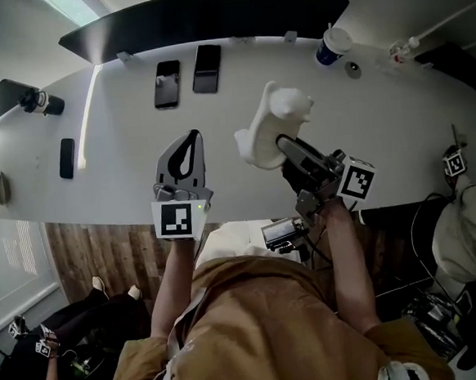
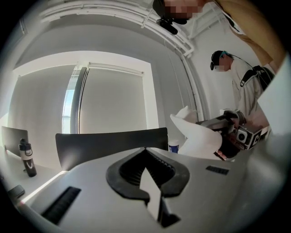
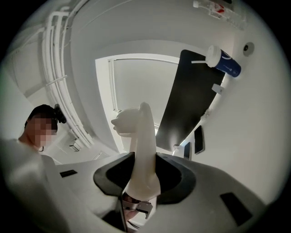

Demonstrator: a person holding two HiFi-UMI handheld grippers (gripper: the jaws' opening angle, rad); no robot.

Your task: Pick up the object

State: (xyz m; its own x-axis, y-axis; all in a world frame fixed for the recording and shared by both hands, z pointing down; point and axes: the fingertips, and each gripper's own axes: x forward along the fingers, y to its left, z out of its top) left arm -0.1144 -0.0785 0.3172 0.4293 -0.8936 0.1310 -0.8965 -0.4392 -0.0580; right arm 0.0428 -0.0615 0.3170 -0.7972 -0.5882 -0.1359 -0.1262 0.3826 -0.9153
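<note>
White table carries phones and a cup. Right gripper pinches white figurine (held off the table). Left gripper jaws are pressed together, empty.

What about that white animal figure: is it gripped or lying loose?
Gripped. The right gripper presses its jaws on both sides of the white animal figure, which sticks out between them.

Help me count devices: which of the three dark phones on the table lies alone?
The leftmost phone; the middle phone and the right phone lie side by side, further right.
</note>
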